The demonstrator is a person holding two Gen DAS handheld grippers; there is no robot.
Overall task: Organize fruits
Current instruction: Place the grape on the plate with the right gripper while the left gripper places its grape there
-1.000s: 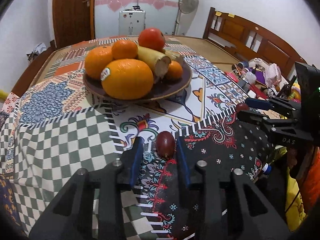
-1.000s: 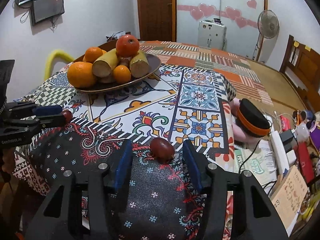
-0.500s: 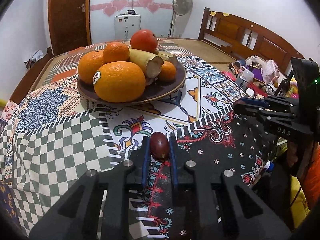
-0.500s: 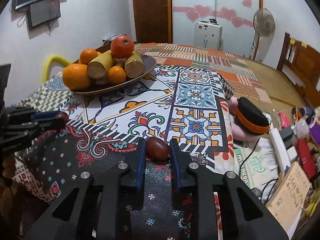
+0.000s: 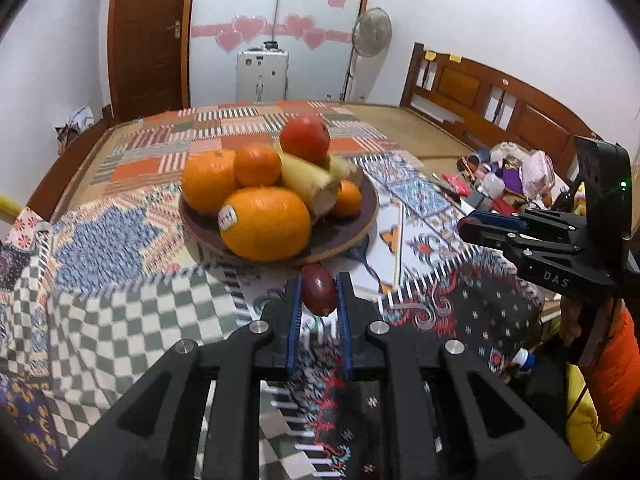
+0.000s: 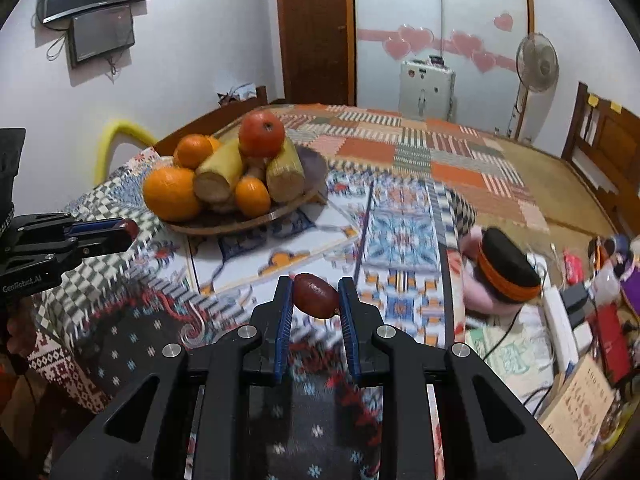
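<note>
Both my grippers, left (image 5: pixel 319 296) and right (image 6: pixel 316 298), now clamp a dark red fruit each, lifted off the patterned cloth (image 5: pixel 120 312); jaws stood open before.

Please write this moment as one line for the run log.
left gripper: shut on small dark red fruit | right gripper: shut on second dark red fruit | round brown fruit plate: full

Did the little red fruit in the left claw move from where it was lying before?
Yes. The little red fruit, pinched in the left claw, has come up off the patterned cloth toward the fruit plate.
</note>
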